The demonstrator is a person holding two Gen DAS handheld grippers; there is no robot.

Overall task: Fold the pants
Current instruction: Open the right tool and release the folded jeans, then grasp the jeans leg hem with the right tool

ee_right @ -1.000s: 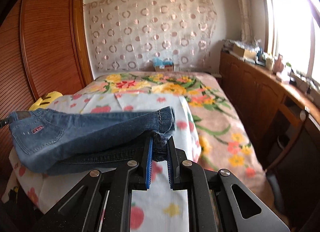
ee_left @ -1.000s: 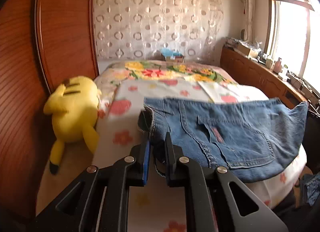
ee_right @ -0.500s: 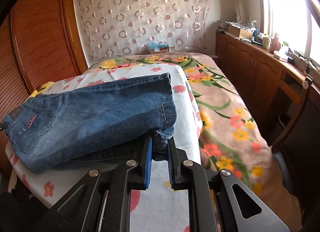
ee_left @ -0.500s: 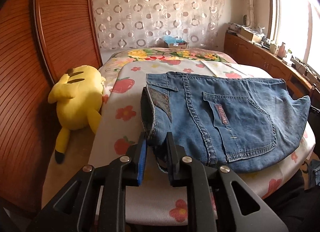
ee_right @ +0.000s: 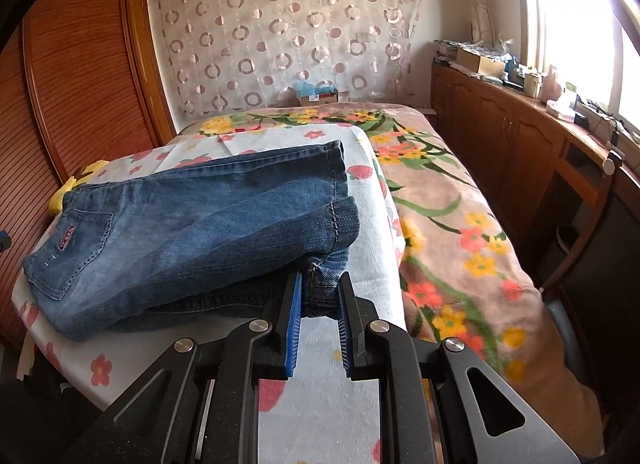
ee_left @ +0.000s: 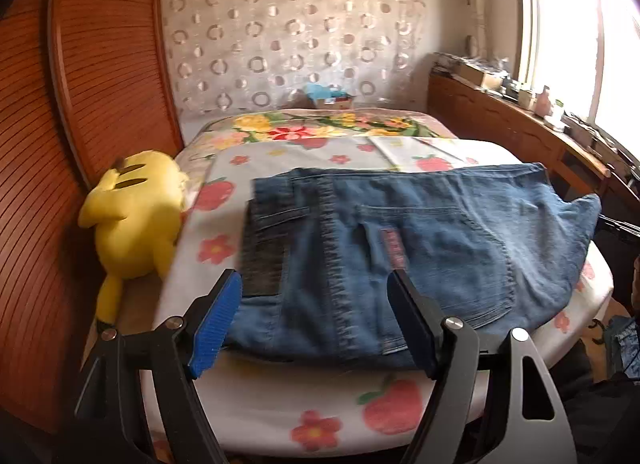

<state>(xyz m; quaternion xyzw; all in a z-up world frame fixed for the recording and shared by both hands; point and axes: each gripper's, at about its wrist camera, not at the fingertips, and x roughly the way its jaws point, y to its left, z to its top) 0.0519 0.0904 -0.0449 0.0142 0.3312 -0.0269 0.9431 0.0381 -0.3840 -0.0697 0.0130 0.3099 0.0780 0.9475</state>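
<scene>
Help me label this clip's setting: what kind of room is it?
Most likely a home bedroom: the jeans lie on a bed with a floral blanket, a yellow plush toy beside it, and a wooden wardrobe.
</scene>
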